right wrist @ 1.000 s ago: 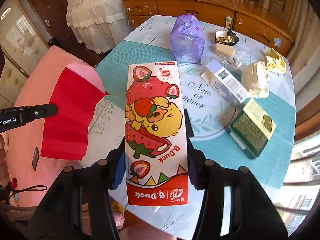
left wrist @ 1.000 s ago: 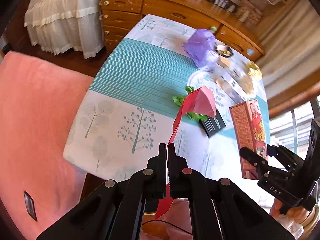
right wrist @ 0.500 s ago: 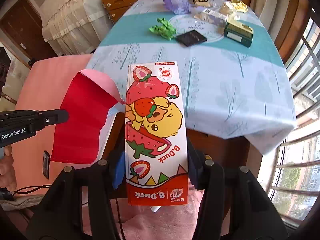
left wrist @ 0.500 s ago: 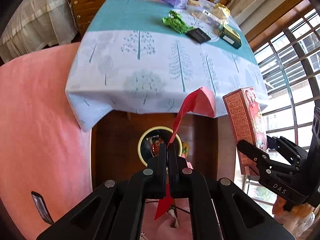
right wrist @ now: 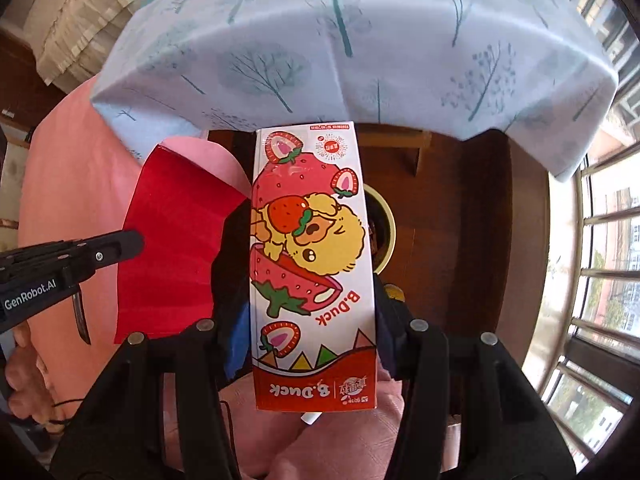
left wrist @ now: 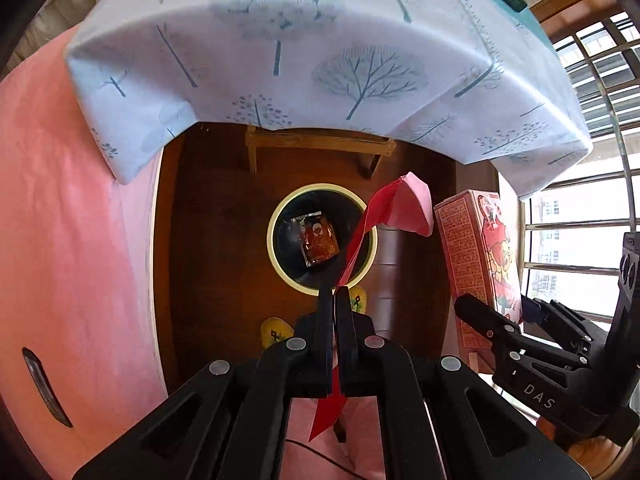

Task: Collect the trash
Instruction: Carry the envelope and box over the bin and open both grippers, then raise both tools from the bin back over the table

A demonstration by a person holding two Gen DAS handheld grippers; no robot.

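Note:
My left gripper (left wrist: 333,294) is shut on a red paper envelope (left wrist: 396,210), held edge-on above a round cream-rimmed bin (left wrist: 280,258) on the floor under the table. The bin holds an orange snack wrapper (left wrist: 318,238). My right gripper (right wrist: 310,264) is shut on a tall B.Duck strawberry carton (right wrist: 310,248); the carton also shows in the left wrist view (left wrist: 476,256), right of the bin. In the right wrist view the red envelope (right wrist: 172,252) and left gripper (right wrist: 120,244) sit to the left, and the carton hides most of the bin (right wrist: 386,220).
The table's tree-print cloth (left wrist: 320,52) hangs over the front edge above the bin. A pink chair or sofa (left wrist: 72,240) is on the left. A window grille (left wrist: 580,220) is on the right. Yellow slippers (left wrist: 276,332) lie near the bin.
Both grippers have moved back off the table and tilted down toward the floor. The bin is now larger and nearer under the envelope. Both grips are unchanged.

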